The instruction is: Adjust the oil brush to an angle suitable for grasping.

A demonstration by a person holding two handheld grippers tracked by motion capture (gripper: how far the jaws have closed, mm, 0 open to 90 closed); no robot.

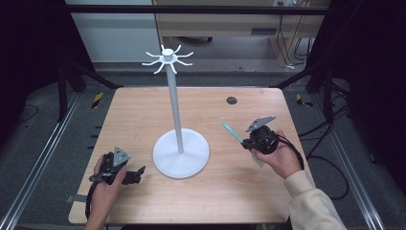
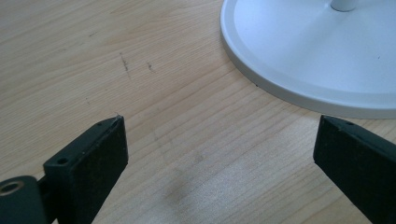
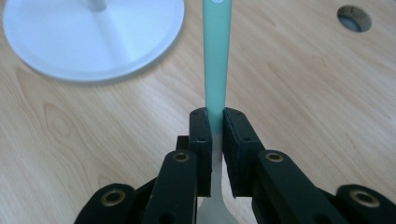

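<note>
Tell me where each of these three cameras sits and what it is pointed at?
High view: above the person's side, looking forward and down on the wooden table; both forearms and hands show.
Left gripper view: on the left gripper, looking along its wide-apart fingers at bare tabletop.
Right gripper view: on the right gripper, looking along fingers clamped on a teal-handled utensil.
Shared: all three show the white stand's round base.

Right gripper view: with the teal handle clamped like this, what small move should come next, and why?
Probably raise the right hand-held gripper further toward the curved hooks at the top of the tall white stand. Its jaws are shut on the flat teal-handled utensil, whose handle end has a hole, and in the high view the utensil sits far below those hooks, to the right of the pole.
</note>
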